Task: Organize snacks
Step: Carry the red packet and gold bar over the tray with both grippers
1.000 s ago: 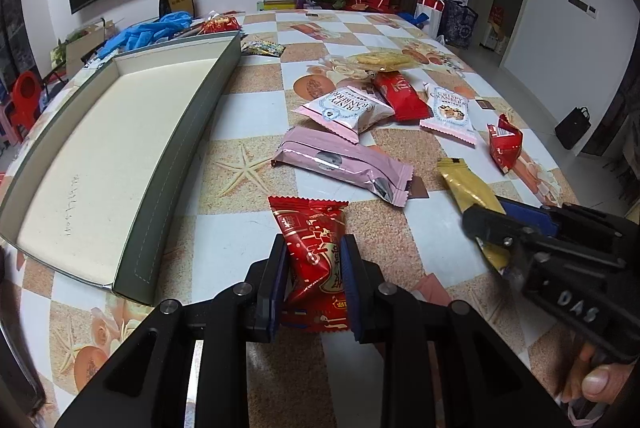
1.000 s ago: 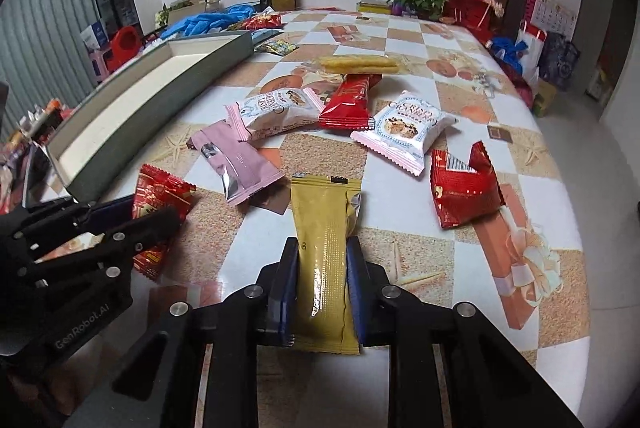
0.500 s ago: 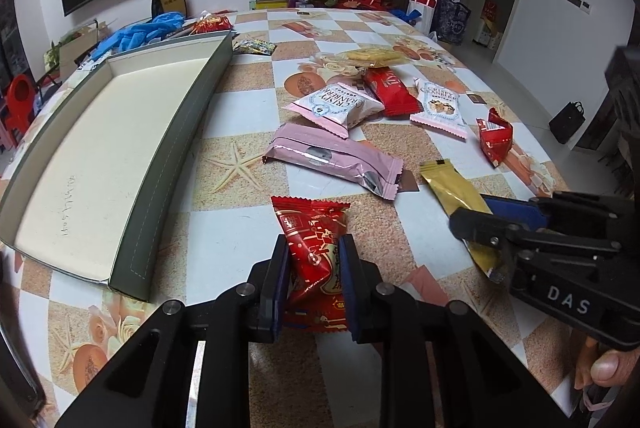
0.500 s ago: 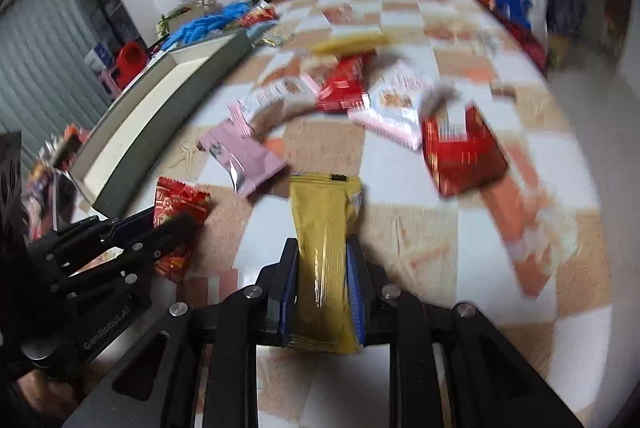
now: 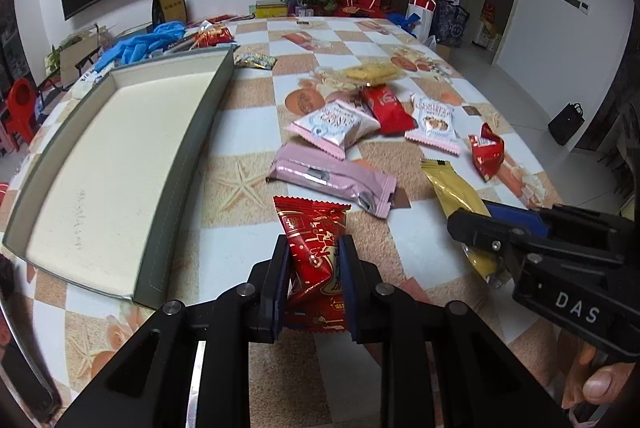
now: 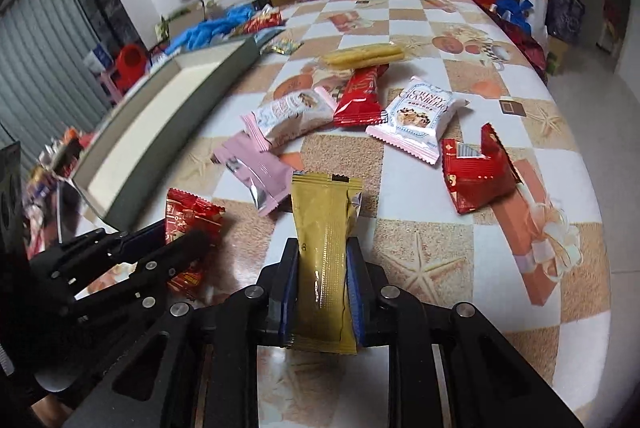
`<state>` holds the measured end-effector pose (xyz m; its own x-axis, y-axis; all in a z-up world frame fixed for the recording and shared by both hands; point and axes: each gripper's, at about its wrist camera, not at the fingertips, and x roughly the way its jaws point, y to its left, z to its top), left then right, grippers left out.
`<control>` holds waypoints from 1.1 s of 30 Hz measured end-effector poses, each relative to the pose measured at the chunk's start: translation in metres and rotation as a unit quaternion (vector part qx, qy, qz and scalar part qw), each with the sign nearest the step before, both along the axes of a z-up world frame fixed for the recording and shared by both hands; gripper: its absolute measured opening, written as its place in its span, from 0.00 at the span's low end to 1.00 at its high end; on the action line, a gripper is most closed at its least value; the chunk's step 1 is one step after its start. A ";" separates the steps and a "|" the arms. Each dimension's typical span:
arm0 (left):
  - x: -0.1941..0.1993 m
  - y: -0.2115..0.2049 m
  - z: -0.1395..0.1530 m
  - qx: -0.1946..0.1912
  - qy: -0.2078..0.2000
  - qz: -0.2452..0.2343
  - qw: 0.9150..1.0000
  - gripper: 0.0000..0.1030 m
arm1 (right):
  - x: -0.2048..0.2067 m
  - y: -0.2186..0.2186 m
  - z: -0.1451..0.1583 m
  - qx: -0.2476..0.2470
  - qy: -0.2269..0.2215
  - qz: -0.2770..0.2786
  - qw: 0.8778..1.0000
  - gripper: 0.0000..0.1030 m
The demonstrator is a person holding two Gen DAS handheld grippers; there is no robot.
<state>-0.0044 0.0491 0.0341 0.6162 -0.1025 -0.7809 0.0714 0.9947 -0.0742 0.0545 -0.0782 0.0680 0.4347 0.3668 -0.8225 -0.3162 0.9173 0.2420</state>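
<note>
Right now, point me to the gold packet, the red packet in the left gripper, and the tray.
gold packet point(image 6: 325, 248), right wrist view, middle of wrapper.
red packet point(image 5: 314, 256), left wrist view, printed front.
tray point(image 5: 188, 164), left wrist view, grey right wall.

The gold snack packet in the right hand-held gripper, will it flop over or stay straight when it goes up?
The gold snack packet will probably stay fairly straight: it stands out past the right hand-held gripper without drooping. Its shiny, smooth film may be a bit slippery. It looks slim and flat, so likely light.
</note>
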 end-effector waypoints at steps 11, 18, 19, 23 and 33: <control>0.002 0.021 0.015 0.013 -0.001 0.034 0.999 0.25 | 0.000 0.011 0.024 0.024 -0.017 0.012 0.999 0.23; 0.001 0.039 0.028 0.014 -0.011 0.055 0.998 0.24 | 0.004 0.045 0.043 0.030 -0.039 0.049 0.998 0.23; 0.000 0.043 0.030 0.014 -0.013 0.058 0.998 0.24 | 0.004 0.049 0.045 0.031 -0.041 0.052 0.997 0.23; 0.002 0.056 0.035 0.010 -0.015 0.071 0.997 0.24 | 0.004 0.066 0.051 0.031 -0.046 0.068 0.996 0.23; 0.005 0.090 0.033 0.009 -0.001 0.104 0.995 0.24 | 0.010 0.100 0.053 0.036 -0.035 0.088 0.995 0.23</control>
<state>0.0011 0.1387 0.0673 0.6241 0.0411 -0.7803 -0.1351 0.9892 -0.0560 0.0645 0.0214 0.1207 0.4136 0.4988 -0.7617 -0.4886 0.8275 0.2766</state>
